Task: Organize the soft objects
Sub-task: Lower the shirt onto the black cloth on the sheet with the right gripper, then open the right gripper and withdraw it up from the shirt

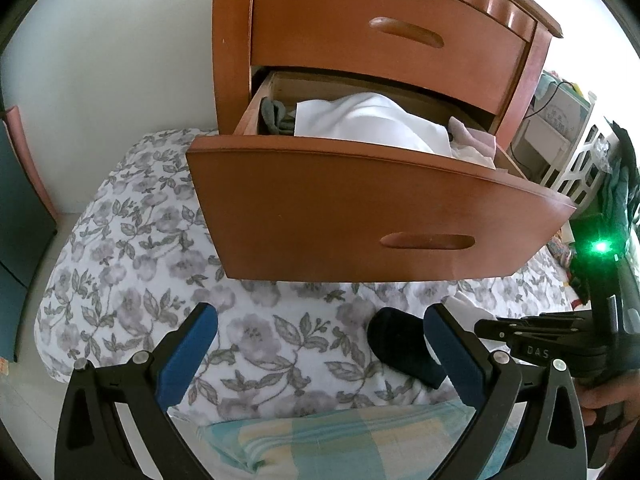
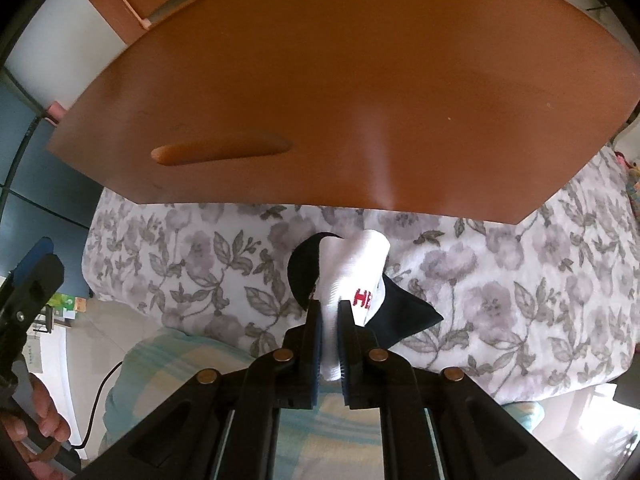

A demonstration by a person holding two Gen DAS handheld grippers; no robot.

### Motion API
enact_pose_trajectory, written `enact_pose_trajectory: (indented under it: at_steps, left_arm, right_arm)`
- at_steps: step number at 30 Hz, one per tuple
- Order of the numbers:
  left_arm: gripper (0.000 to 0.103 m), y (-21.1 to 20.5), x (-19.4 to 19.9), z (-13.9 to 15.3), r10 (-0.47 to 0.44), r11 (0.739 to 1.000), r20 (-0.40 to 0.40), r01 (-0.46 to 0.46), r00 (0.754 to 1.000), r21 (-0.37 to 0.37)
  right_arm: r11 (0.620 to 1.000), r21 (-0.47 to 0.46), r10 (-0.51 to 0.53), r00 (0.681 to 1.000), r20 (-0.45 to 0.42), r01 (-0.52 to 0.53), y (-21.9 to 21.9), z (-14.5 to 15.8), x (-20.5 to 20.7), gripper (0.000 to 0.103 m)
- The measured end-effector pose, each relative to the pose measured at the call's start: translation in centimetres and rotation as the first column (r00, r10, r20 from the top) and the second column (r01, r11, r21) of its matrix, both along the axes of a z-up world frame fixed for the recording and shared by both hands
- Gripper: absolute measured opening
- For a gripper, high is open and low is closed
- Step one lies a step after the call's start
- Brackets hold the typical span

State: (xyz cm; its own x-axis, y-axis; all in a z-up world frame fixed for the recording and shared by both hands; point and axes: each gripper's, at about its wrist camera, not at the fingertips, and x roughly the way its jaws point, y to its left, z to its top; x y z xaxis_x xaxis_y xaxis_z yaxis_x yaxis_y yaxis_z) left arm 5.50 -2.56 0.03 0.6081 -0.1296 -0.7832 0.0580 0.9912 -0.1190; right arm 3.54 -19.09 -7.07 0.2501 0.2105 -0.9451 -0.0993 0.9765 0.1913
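Pinched near its cuff in the right gripper (image 2: 330, 308), jaws almost together with only the fabric between the pads: a white sock (image 2: 352, 264) with red letters. Hanging loose ahead of the fingers, just over a black sock (image 2: 300, 276) on the bedspread (image 2: 520, 280); touching it or not, cannot tell. Probably gripped at one end so as to drop limp and come down easily into a narrow space.

Above and ahead of both socks, pulled far out: the lower drawer (image 1: 360, 216) of a wooden chest (image 1: 232, 40). Left open most likely to receive the socks. Already inside: a white cloth (image 1: 372, 120) in the middle, grey socks (image 1: 274, 114) on the left side, something pinkish (image 1: 472, 136) on the right. Little free room, so perhaps best placed in a corner.

Held low over the bed, the left gripper (image 1: 322, 314): jaws wide, nothing between them, the black sock just beside its right finger. Seemingly kept ready for that second sock.

Underneath, a soft bed cover, white with grey flowers and leaves, slightly wrinkled; yielding under pressure, probably. Nearest to the cameras, a checked cloth (image 1: 320, 432) in pale blue and yellow. Behind, a plain white wall (image 1: 120, 60); to the left, a dark blue cabinet (image 1: 20, 200); to the right, a white basket (image 1: 580, 164) with lattice holes.
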Motion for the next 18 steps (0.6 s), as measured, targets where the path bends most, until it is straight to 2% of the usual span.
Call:
enact_pose_trajectory:
  at_steps: [2, 5, 8, 12, 18]
  left_arm:
    - [0.102, -0.01, -0.08, 0.07, -0.002, 1.0, 0.003, 0.002, 1.0, 0.0]
    - [0.102, -0.02, -0.19, 0.16, -0.001, 1.0, 0.004, 0.001, 1.0, 0.001]
    - [0.102, -0.06, -0.25, 0.27, 0.0, 1.0, 0.006, 0.0, 1.0, 0.001]
    - [0.102, -0.03, -0.36, 0.39, 0.0, 1.0, 0.01, 0.0, 1.0, 0.0]
    - [0.102, -0.03, -0.37, 0.44, -0.001, 1.0, 0.011, 0.001, 1.0, 0.0]
  right_arm:
    - [1.0, -0.001, 0.003, 1.0, -0.003, -0.003, 0.0, 0.0, -0.07, 0.01]
    - [1.0, -0.015, -0.002, 1.0, 0.002, 0.002, -0.06, 0.15, -0.18, 0.028]
    - [1.0, -0.028, -0.004, 1.0, 0.01, 0.004, -0.03, 0.37, -0.24, 0.035]
    - [0.999, -0.044, 0.0, 1.0, 0.019, 0.001, 0.03, 0.58, -0.3, 0.059]
    - [0.998, -0.058, 0.005, 1.0, 0.026, -0.003, 0.03, 0.63, -0.29, 0.077]
